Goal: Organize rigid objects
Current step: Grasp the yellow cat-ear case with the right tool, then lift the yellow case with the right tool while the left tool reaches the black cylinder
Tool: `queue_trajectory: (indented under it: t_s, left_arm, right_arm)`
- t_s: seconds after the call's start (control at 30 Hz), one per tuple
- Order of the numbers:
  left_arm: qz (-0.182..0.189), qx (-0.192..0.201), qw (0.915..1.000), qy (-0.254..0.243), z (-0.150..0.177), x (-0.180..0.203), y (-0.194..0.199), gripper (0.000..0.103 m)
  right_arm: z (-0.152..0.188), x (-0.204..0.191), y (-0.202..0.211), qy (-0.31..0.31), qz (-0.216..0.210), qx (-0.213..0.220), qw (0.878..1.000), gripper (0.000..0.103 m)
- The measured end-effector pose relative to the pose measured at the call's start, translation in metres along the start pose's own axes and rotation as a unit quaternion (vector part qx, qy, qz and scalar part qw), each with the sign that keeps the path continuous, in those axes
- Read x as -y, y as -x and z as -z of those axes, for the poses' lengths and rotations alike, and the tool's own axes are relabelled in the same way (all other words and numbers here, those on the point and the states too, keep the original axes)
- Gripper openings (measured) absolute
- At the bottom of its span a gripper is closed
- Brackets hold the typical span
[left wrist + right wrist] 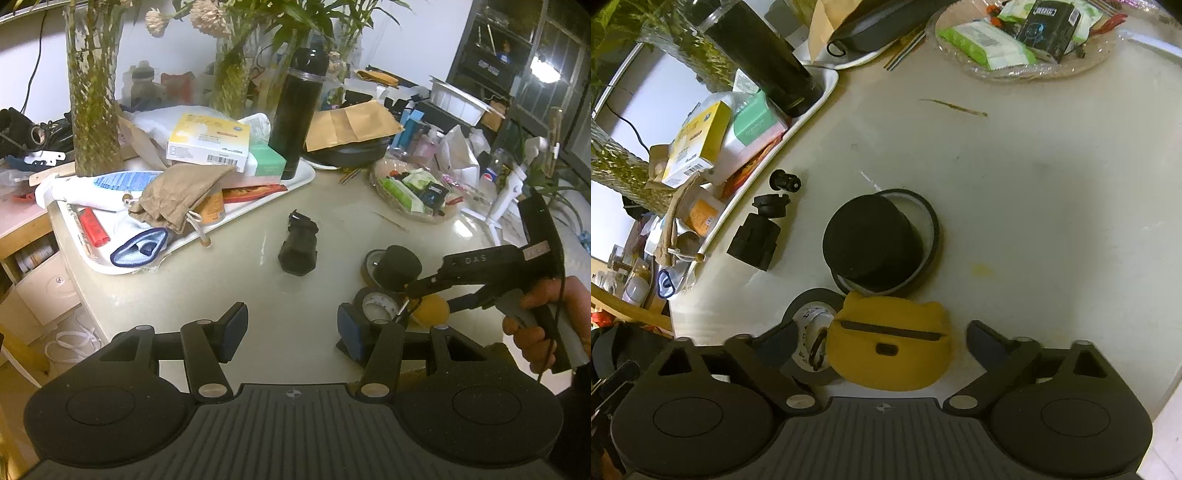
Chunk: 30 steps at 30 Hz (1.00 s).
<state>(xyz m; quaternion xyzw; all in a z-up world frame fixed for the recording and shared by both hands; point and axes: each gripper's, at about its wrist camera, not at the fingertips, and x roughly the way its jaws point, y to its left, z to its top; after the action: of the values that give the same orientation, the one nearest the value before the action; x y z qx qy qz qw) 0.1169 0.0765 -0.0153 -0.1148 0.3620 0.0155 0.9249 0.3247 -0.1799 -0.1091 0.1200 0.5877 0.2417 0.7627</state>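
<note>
Yellow case (890, 347) sits on the table (1034, 184) near its front edge, between my right gripper's (882, 341) spread, non-touching fingers, touching a tape roll (807, 314). My left gripper (291, 325) hangs half-spread, gripping nothing, above bare tabletop.

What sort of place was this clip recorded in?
Probably a lived-in home or small office: a cluttered table with vases of plants, a black flask on a crowded tray, and a snack basket.

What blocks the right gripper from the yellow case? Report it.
Nothing visible does. The yellow case sits between the open fingers of the right gripper; a tape roll touches its left side, beside the left finger.
</note>
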Motion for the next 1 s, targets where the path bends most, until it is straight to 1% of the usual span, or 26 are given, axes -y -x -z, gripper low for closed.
queue_trajectory:
  t_s: [0.03, 0.17, 0.3, 0.4, 0.6, 0.7, 0.8, 1.0]
  left_arm:
    - [0.001, 0.0, 1.0, -0.001, 0.0, 0.0, 0.0, 0.053]
    - [0.0, 0.0, 1.0, -0.003, 0.0, 0.001, 0.0, 0.053]
    - [-0.002, 0.001, 1.0, -0.005, 0.0, 0.002, -0.001, 0.053]
    - [-0.006, 0.001, 1.0, -0.007, -0.001, 0.001, -0.002, 0.053]
    - [-0.015, 0.002, 0.9996, -0.022, -0.002, 0.005, -0.002, 0.053]
    - [-0.016, 0.0, 0.9994, -0.031, -0.003, 0.009, -0.004, 0.053]
    - [-0.02, -0.008, 0.9986, -0.048, -0.005, 0.014, -0.007, 0.053]
    - [-0.026, -0.007, 0.9959, -0.087, -0.009, 0.025, -0.011, 0.054]
  right_arm:
    - [0.0, 0.0, -0.001, -0.003, 0.0, -0.002, 1.0, 0.087]
    - [0.001, -0.004, -0.003, 0.001, 0.012, -0.003, 1.0, 0.08]
    - [0.002, -0.003, -0.001, 0.0, 0.014, -0.001, 1.0, 0.079]
    - [0.004, -0.005, 0.003, 0.003, 0.02, 0.008, 1.0, 0.078]
    - [0.012, -0.014, 0.026, 0.029, 0.017, 0.046, 0.998, 0.078]
    - [0.017, -0.019, 0.038, 0.049, 0.025, 0.065, 0.996, 0.078]
    - [0.023, -0.022, 0.051, 0.068, 0.034, 0.084, 0.994, 0.078]
    - [0.035, -0.02, 0.077, 0.071, 0.027, 0.115, 0.99, 0.078]
